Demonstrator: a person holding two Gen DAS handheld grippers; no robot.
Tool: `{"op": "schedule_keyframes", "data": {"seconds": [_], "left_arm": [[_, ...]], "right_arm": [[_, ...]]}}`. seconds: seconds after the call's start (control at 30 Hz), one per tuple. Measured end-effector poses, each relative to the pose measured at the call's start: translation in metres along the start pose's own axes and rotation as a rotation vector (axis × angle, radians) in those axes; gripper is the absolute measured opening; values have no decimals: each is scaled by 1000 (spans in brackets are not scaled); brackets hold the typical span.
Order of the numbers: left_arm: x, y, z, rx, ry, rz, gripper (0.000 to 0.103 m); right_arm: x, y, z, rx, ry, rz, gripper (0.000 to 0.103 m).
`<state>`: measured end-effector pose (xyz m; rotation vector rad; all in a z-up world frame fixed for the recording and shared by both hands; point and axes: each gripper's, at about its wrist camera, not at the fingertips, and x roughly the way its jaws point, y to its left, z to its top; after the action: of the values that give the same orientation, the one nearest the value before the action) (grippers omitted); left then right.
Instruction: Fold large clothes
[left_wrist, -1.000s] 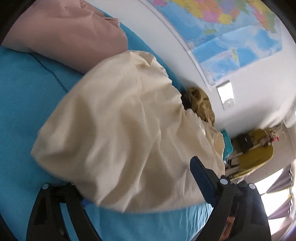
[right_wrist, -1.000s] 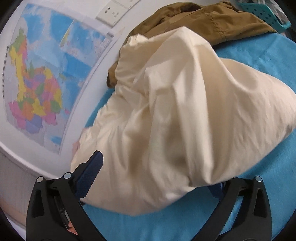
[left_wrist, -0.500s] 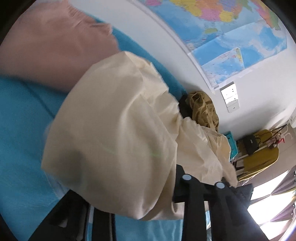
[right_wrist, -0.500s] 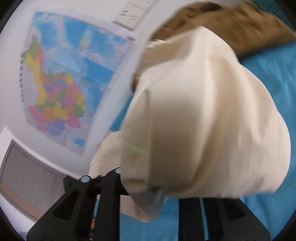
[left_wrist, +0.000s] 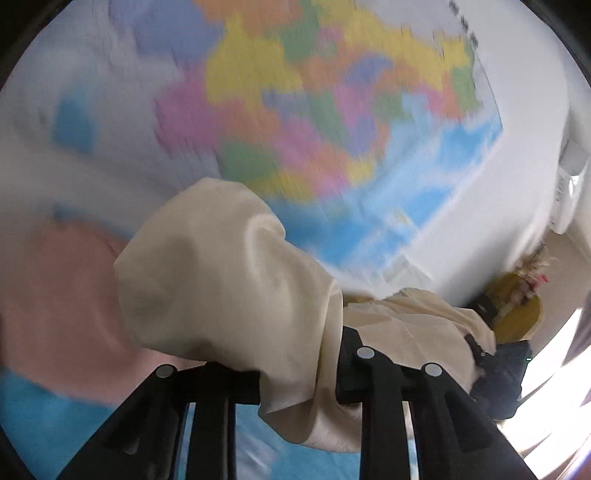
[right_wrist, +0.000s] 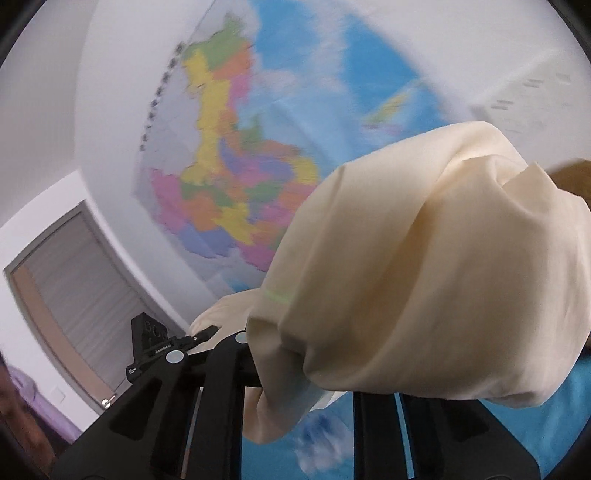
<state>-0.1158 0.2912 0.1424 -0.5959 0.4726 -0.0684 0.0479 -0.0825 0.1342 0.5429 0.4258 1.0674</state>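
Note:
A large cream garment (left_wrist: 221, 277) hangs bunched between my two grippers, lifted off the blue bed cover (left_wrist: 37, 424). In the left wrist view my left gripper (left_wrist: 295, 369) has its jaws closing on a fold of the cloth, which spills over and under both fingers. In the right wrist view my right gripper (right_wrist: 303, 373) is shut on another part of the cream garment (right_wrist: 424, 258), which billows above its fingers and hides the fingertips. To the left of that view the other gripper (right_wrist: 162, 350) holds the far end of the cloth.
A pink garment (left_wrist: 55, 302) lies on the bed at the left. A brown garment (right_wrist: 569, 177) shows behind the cream one. A coloured map (left_wrist: 295, 110) covers the white wall close ahead. A yellow chair (left_wrist: 517, 317) stands at the right, a grey door (right_wrist: 74, 277) at the left.
Both grippers closed on the cream garment and rose with it off the bed. The views swung up from the bed cover to the wall map.

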Motion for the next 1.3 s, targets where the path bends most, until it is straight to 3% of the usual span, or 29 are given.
{"op": "schedule_keyframes", "data": {"seconds": [0.13, 0.23, 0.33, 0.4, 0.47, 0.57, 0.63, 0.7, 0.83, 0.9, 1.0, 1.07, 1.13, 1.23, 1.3], "left_arm": [[-32, 42, 52, -1, -138, 130, 23], [-55, 90, 77, -5, -240, 244, 23], [-67, 162, 78, -54, -287, 296, 24], [-66, 218, 59, -147, -299, 364, 24], [-52, 272, 34, -238, -224, 438, 24], [-34, 343, -15, -414, -105, 459, 27], [-35, 354, -30, -436, -103, 431, 32], [-38, 353, -34, -423, -101, 449, 36], [-41, 341, -26, -376, -58, 510, 51], [-45, 332, -25, -343, -42, 547, 64], [-51, 311, -23, -295, -36, 624, 68], [-61, 295, -25, -257, -65, 729, 70], [-70, 274, -27, -212, -123, 829, 71], [-89, 239, -32, -162, -228, 873, 71], [-87, 217, -32, -123, -252, 815, 71]], "right_arm": [[89, 18, 6, -16, 25, 102, 15], [159, 32, -12, -47, 72, 157, 15], [226, 32, -60, -91, 191, 166, 15], [267, 14, -107, -55, 332, 146, 15], [296, -13, -159, 11, 483, 91, 15], [294, -38, -187, 114, 532, 112, 21], [287, -41, -186, 123, 555, 100, 39], [278, -41, -180, 112, 569, 87, 47], [250, -43, -161, 98, 571, 53, 76], [233, -51, -150, 120, 548, 45, 77], [220, -63, -137, 147, 491, -18, 78], [210, -68, -138, 130, 465, -37, 65], [213, -70, -141, 95, 497, -47, 5], [209, -79, -145, 56, 493, -89, 3], [212, -91, -147, 89, 486, -115, 2]]}}
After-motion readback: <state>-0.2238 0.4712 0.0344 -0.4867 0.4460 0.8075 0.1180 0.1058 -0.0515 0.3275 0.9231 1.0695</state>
